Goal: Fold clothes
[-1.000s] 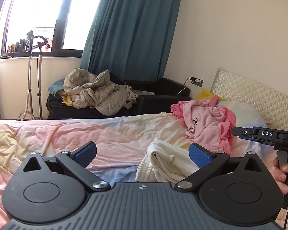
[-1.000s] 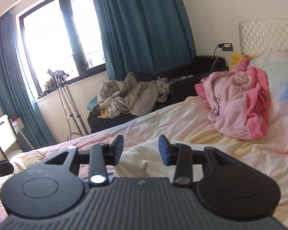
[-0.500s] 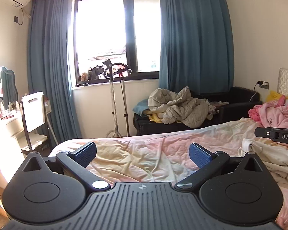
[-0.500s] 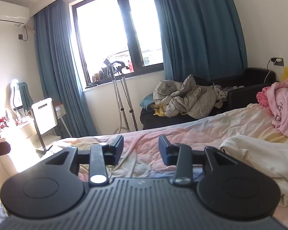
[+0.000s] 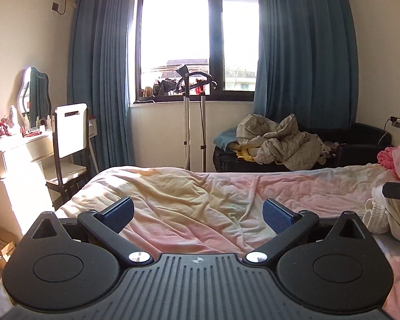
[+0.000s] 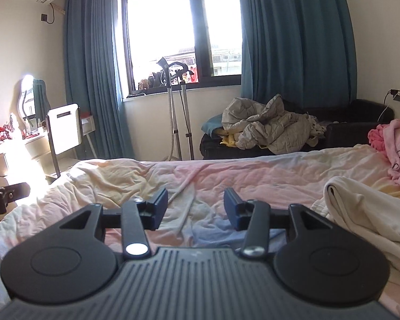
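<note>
**Cream garment waits at the right edge of the bed, both grippers empty**

The cream garment [image 6: 365,208] lies rumpled on the bed at the right side of the right wrist frame, its rolled edge toward the middle of the picture. In the left wrist view only a ribbed corner of it shows at the far right, just below the tip of the other device. Behind it, at the right edge of the frame, a pink garment [image 6: 397,144] is heaped near the head of the bed.

The left hand-held gripper [image 5: 198,214] hovers over the bed with its blue-padded fingers spread wide and nothing between them. The right hand-held gripper [image 6: 196,208] is also parted, by a narrower gap, and grips nothing; the cream garment lies just right of it.

The bed [image 5: 200,194] carries a wrinkled pink and yellow sheet. Beyond it, in the right centre of the frame, a grey quilted jacket [image 5: 277,141] is piled on a dark sofa [image 5: 360,144]. A garment steamer [image 5: 189,117] stands before the window [image 5: 197,45], flanked by blue curtains [image 5: 304,53]. At left stand a white chair [image 5: 69,133] and what seems to be a dressing table with a mirror [image 5: 34,96].
</note>
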`<action>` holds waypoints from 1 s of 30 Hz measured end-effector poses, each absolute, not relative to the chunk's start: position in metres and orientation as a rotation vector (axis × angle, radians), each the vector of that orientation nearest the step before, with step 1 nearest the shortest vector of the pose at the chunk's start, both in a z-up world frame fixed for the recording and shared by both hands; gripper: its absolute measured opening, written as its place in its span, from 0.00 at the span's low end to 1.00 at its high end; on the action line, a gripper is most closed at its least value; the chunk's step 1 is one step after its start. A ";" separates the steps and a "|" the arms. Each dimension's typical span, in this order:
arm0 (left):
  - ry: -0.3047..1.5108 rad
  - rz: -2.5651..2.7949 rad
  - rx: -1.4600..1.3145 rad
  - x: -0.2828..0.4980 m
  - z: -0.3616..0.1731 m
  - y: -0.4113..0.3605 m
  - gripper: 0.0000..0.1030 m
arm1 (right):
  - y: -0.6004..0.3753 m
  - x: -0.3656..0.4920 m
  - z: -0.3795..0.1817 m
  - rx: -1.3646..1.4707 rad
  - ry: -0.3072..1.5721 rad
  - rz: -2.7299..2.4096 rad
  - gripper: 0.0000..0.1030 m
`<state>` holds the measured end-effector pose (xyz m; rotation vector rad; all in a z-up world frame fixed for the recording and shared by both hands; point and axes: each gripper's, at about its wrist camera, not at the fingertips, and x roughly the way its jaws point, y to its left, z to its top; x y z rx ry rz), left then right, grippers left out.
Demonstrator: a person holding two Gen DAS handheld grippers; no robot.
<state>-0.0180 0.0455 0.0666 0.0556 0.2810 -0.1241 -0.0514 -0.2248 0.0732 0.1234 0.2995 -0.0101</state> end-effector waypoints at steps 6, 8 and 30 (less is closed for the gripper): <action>0.299 -0.143 0.064 -0.009 0.039 0.040 1.00 | -0.227 -0.045 0.045 0.094 0.289 -0.017 0.47; 0.307 -0.144 0.053 -0.010 0.031 0.041 1.00 | -0.227 -0.042 0.035 0.082 0.293 -0.020 0.48; 0.353 -0.143 0.002 -0.009 0.022 0.051 1.00 | -0.219 -0.034 0.011 0.073 0.301 -0.021 0.84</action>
